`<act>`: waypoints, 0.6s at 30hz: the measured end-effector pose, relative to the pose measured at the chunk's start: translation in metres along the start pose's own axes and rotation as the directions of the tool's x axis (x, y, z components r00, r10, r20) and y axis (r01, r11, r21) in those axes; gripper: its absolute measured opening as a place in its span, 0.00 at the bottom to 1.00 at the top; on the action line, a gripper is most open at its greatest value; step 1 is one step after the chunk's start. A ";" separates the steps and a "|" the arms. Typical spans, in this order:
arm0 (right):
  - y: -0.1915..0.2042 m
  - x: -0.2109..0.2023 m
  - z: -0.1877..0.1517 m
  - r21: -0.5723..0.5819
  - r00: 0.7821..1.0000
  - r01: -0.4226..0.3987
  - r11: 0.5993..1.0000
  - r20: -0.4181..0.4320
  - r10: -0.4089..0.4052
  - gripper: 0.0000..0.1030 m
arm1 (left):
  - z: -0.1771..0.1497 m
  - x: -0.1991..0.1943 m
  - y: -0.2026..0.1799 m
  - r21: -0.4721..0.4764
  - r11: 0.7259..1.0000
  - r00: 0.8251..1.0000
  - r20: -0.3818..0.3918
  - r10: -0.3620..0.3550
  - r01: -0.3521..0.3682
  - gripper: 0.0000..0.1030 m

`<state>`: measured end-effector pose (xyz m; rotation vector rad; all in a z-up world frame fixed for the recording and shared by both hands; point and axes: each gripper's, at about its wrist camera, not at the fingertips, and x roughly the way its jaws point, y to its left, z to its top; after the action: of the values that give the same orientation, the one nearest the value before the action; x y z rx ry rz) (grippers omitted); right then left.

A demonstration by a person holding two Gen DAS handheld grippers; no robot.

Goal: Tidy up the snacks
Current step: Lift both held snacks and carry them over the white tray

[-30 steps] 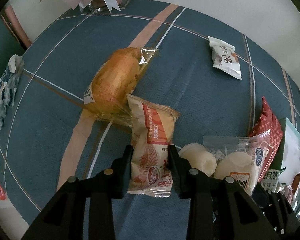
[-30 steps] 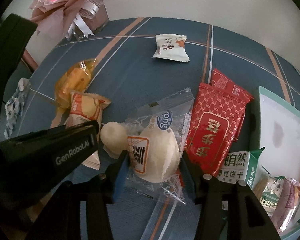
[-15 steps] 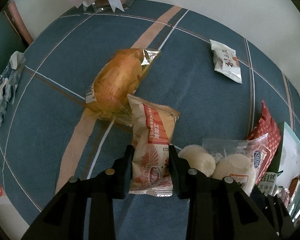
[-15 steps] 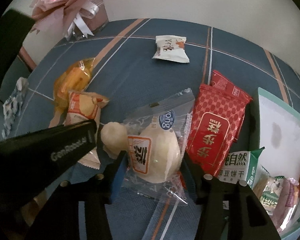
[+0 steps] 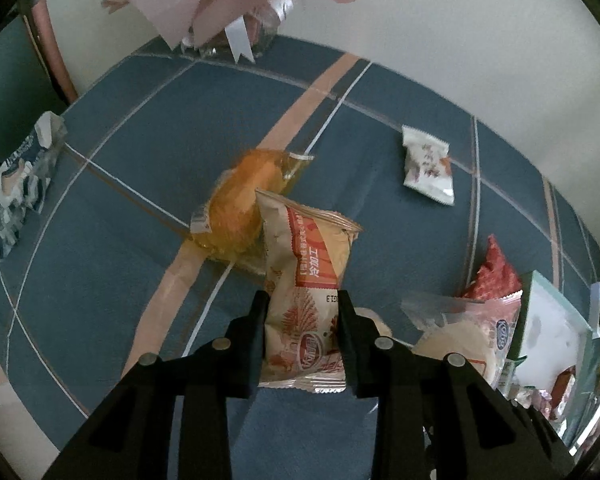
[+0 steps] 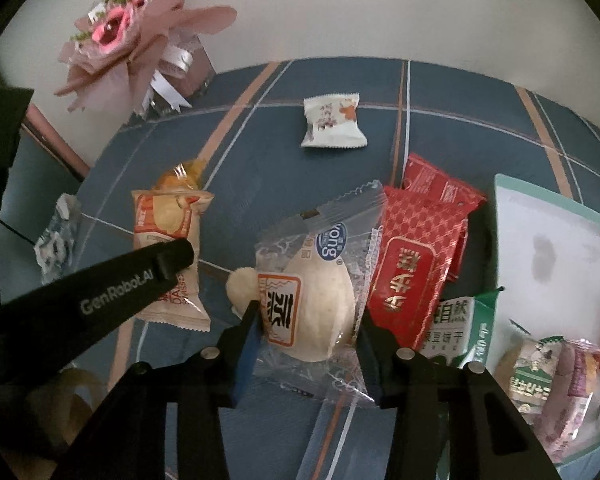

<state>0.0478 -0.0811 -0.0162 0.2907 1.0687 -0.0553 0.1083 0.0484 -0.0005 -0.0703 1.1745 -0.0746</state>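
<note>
My left gripper [image 5: 304, 320] is shut on an orange-and-cream snack packet [image 5: 308, 276], which hangs upright just above the blue checked tablecloth [image 5: 132, 184]. The right wrist view shows the same packet [image 6: 168, 232] under the left gripper's black finger [image 6: 140, 284]. My right gripper [image 6: 308, 320] has its jaws closing on a clear bag of white buns [image 6: 312, 280]. Both pads press on the bun's sides. That bag [image 5: 460, 332] shows low right in the left wrist view.
A wrapped orange bread [image 5: 240, 200] lies behind the held packet, and a small white packet [image 6: 332, 128] lies farther back. Red packets [image 6: 416, 264] and a green one [image 6: 456, 324] lean against a pale tray [image 6: 548, 216] holding several snacks. A pink bouquet [image 6: 132, 40] stands at the back left.
Both grippers have risen with their packets, so the cloth looks farther away. The right jaws have narrowed onto the bun bag. The left grip is unchanged.
</note>
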 end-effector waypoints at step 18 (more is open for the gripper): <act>-0.066 -0.068 0.002 0.170 0.996 0.016 0.985 0.081 -0.030 0.46 | -0.001 -0.049 -0.053 0.070 0.993 0.988 0.119 -0.098 0.090 0.33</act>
<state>0.0041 -0.1520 0.0304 0.4262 0.9858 -0.1785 0.0877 0.0002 0.0490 -0.0720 1.0454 -0.1890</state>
